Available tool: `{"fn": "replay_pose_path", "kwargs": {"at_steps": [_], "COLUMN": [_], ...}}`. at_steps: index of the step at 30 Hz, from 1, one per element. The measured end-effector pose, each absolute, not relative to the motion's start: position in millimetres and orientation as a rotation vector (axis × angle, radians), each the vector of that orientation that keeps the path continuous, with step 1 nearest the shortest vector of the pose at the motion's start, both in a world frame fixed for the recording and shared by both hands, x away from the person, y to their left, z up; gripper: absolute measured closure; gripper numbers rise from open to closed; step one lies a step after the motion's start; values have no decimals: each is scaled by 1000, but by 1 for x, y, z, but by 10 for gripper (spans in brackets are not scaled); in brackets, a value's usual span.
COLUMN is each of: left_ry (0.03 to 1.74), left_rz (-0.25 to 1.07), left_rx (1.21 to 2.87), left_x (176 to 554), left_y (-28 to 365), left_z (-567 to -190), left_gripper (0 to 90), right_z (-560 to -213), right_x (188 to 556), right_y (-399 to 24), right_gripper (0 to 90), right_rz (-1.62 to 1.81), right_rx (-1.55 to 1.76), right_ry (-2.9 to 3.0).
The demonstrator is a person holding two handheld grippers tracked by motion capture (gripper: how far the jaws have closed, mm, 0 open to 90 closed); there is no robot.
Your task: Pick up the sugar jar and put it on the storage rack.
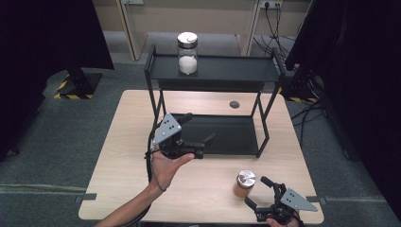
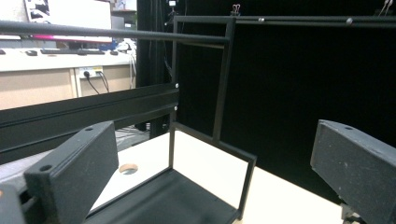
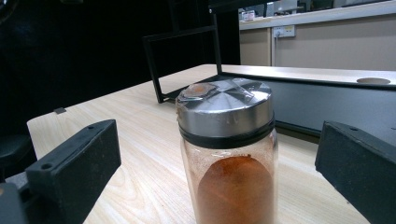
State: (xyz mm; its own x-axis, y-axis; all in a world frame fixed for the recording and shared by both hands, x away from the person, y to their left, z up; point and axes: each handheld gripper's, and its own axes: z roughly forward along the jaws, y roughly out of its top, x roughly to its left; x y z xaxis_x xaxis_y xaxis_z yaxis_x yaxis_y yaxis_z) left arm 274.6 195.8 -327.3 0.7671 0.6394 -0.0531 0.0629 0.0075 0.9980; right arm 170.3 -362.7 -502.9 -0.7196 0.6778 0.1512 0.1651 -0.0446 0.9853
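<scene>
Landmark: a black two-tier metal rack (image 1: pixel 215 71) stands on the far half of the light wooden table (image 1: pixel 123 179); all places below are given from it.
White-powder jar: a clear glass jar with a silver lid (image 1: pixel 187 53), part full of white powder, stands upright on the rack's top shelf, toward its left end.
Orange-powder jar: a glass jar of orange-brown powder with a silver lid (image 1: pixel 244 184) stands upright on the bare tabletop in front of the rack's right part, well apart from it. In the right gripper view this jar (image 3: pixel 229 154) stands between the two black jaws, touching neither.
Left gripper: the left gripper (image 1: pixel 199 133), held in the person's left hand (image 1: pixel 168 166), is at the front left of the rack's lower shelf, jaws spread wide with nothing between them.
Right gripper: the right gripper (image 1: pixel 258 190) is at the table's near edge, in front of the rack's right end, just beside the orange-powder jar; its jaws gape wide toward the jar.
Table hole: a round cable hole (image 1: pixel 234 104) lies under the rack, behind its lower shelf.
</scene>
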Motion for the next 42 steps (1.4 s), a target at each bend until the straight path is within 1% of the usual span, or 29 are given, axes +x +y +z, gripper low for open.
{"fn": "replay_pose_path", "kwargs": {"at_steps": [8, 13, 17, 21, 26, 32, 42], "left_ry": [602, 602, 604, 603, 582, 580, 570], "left_rz": [477, 476, 491, 466, 474, 453, 439], "left_rx": [1526, 1561, 1557, 1561, 1551, 1562, 1565], "left_x": [269, 266, 262, 258, 248, 239, 230], "left_y": [198, 199, 200, 202, 205, 207, 215], "left_z": [-349, -361, -374, -388, -407, -430, -457], "left_gripper": [1, 1, 2, 2, 2, 2, 2], "right_z": [-503, -503, -503, -503, -503, -503, -503], "right_x": [170, 171, 170, 170, 170, 170, 170], "right_y": [-362, -362, -362, -362, -362, -362, -362], "right_gripper": [3, 3, 3, 4, 3, 3, 3], "right_rz": [1814, 1815, 1815, 1815, 1813, 1813, 1812], "right_rx": [891, 890, 892, 891, 891, 890, 889], "right_ry": [1856, 1854, 1854, 1854, 1853, 1854, 1854]}}
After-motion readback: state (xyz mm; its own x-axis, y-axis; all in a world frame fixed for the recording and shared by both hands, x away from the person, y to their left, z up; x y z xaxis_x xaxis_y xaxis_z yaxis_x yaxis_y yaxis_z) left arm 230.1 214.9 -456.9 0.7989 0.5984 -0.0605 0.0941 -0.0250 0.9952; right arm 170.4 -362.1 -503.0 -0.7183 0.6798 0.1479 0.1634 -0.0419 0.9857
